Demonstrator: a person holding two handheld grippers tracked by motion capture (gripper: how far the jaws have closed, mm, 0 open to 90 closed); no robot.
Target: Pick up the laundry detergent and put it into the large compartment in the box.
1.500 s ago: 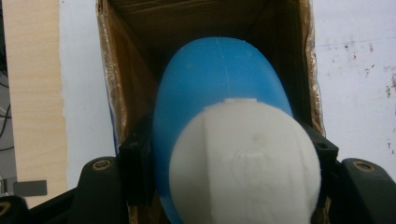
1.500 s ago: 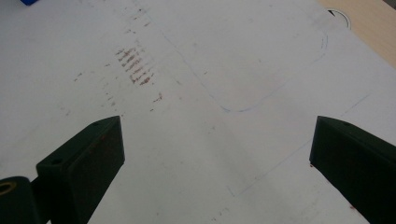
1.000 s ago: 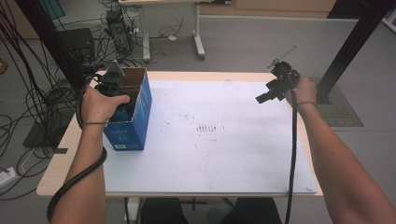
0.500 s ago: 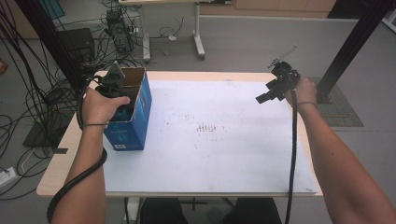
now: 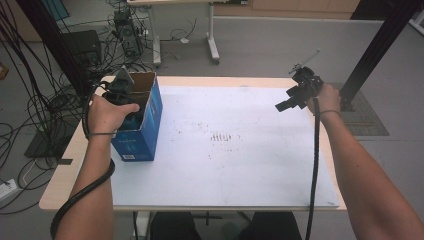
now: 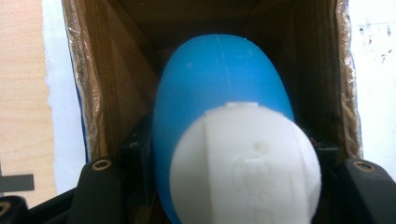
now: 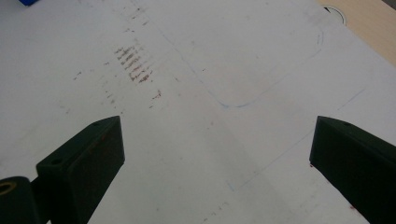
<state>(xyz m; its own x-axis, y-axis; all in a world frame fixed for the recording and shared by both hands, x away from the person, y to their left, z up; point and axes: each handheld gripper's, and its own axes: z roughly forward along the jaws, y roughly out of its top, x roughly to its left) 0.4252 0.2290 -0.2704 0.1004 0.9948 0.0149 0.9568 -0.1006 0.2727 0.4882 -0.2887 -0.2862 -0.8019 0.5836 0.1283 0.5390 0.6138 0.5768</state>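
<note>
Blue-and-white bottle (image 6: 224,140) sits inside our cardboard box (image 5: 142,125), long axis along the jaws | left gripper (image 5: 125,102) pinches it | right gripper (image 5: 295,97) spread, well apart over the white sheet (image 5: 240,150)

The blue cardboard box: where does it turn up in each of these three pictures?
High view: the blue cardboard box stands open-topped at the table's left edge, the left gripper dipping into it.
Left gripper view: its brown inner walls frame a blue and white bottle held between the jaws.
Right gripper view: a blue corner at top left.
Shared landmark: the white mat with dark reddish marks.
</note>
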